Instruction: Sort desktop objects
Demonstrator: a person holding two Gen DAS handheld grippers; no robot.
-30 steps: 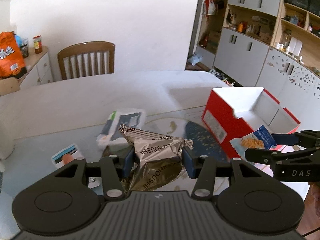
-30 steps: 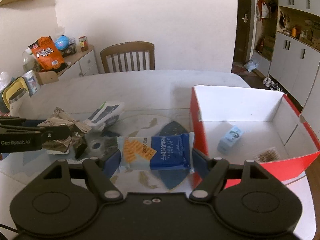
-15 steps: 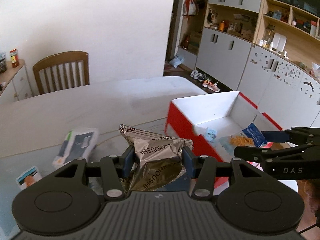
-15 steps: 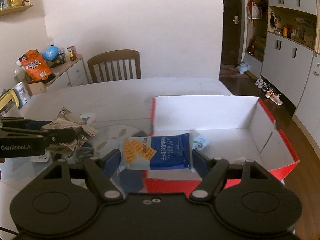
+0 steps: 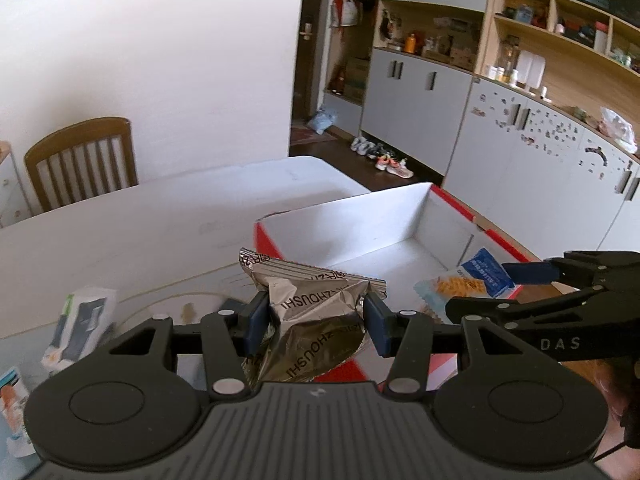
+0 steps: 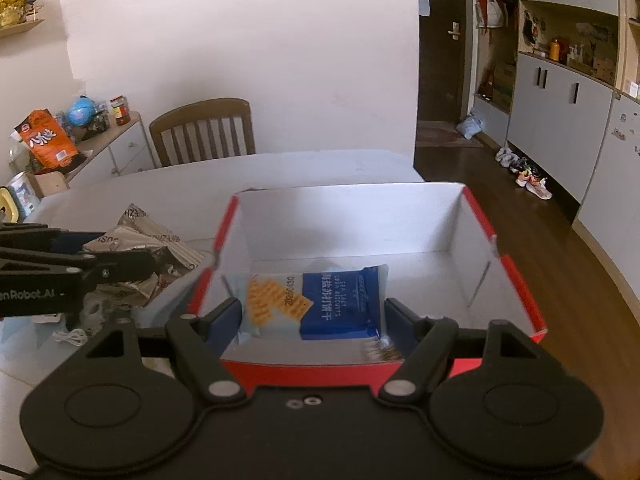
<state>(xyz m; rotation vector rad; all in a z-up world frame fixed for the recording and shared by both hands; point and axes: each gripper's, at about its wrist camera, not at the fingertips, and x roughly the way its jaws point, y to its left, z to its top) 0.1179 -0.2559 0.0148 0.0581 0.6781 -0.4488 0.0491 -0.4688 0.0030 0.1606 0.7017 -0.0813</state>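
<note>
My left gripper (image 5: 316,316) is shut on a crinkled silver-brown snack bag (image 5: 316,320), held above the near left corner of the red box (image 5: 460,204) with white inner walls. In the right wrist view that same bag (image 6: 148,248) hangs just left of the box's left wall (image 6: 220,232). My right gripper (image 6: 314,314) is shut on a blue and white cracker packet (image 6: 320,300), held over the box's open inside. From the left wrist view the cracker packet (image 5: 472,280) shows at the right, between the right gripper's fingers (image 5: 528,272).
A white packet with a dark picture (image 5: 80,320) and another small packet (image 5: 12,396) lie on the table at the left. A wooden chair (image 6: 204,132) stands behind the white table (image 5: 140,232). A side cabinet (image 6: 116,148) carries an orange bag. Cupboards line the right wall.
Both grippers have moved right with their packets: the cracker packet went from in front of the box to over its inside, and the snack bag came up to the box's left corner.
</note>
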